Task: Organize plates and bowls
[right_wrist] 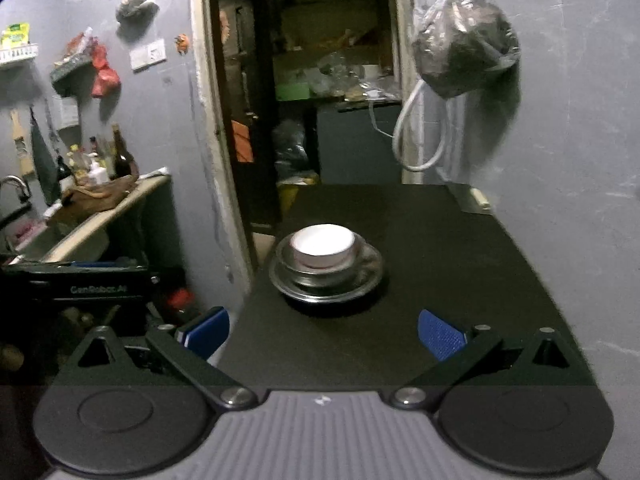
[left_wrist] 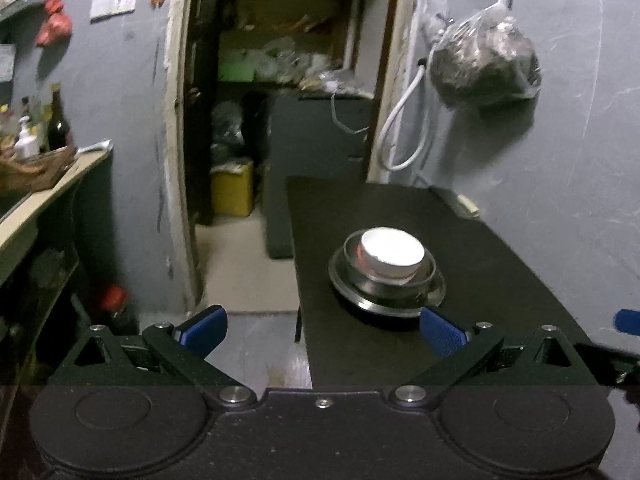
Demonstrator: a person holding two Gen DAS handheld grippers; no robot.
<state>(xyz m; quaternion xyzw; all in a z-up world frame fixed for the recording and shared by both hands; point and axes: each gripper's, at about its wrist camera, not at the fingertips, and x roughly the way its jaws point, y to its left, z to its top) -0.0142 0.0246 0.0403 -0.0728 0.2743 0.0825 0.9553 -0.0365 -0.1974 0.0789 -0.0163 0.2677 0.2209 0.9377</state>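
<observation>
Right wrist: left claw [right_wrist: 92, 280] reads "GenRobot.AI".

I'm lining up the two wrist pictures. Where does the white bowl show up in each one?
Left wrist: white bowl sits right of centre, nested in the steel bowl on the black table.
Right wrist: white bowl sits at centre, same stack.
Shared landmark: the hanging plastic bag, upper right in both.

Both wrist views face the stacked dishes [left_wrist: 387, 270] from nearby.
</observation>
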